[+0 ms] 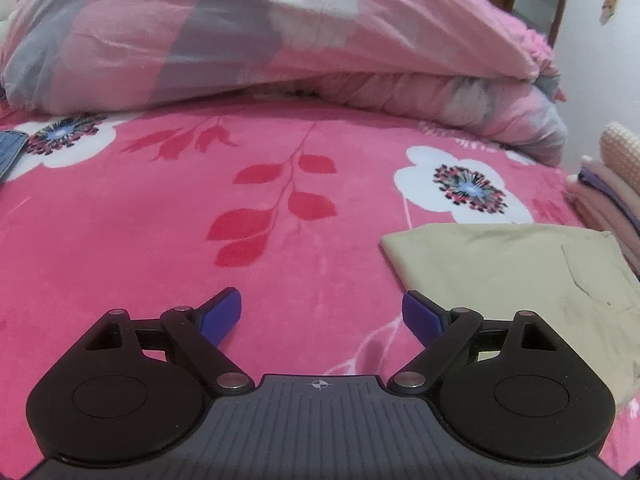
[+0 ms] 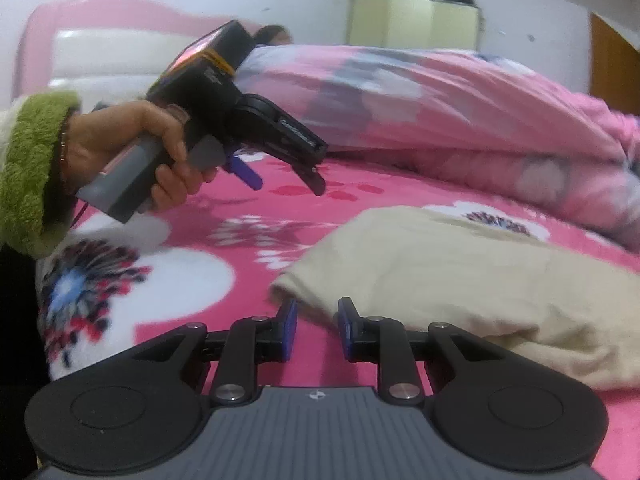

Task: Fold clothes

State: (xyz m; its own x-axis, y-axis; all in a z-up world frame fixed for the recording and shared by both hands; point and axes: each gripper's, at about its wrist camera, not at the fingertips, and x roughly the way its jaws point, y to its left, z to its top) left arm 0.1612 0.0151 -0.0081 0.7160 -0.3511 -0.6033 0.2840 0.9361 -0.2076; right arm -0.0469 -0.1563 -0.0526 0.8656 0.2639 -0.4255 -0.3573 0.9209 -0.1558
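Hand-held gripper, left (image 1: 322, 312): jaws wide, empty. Right hand-held gripper (image 2: 317, 326): narrow gap, holding nothing, nose at my beige garment (image 2: 460, 280), which lies folded on bed (image 1: 160, 248) below duvet (image 1: 240, 32). Fold looks done; stacking left.

The right gripper (image 2: 316, 320) hovers at the near edge of a folded beige garment (image 2: 460, 276) on a pink floral bedsheet (image 2: 224, 224), jaws slightly apart, nothing gripped. A green-sleeved hand (image 2: 132, 148) holds the left gripper (image 2: 286, 182) above the sheet, jaws wide.
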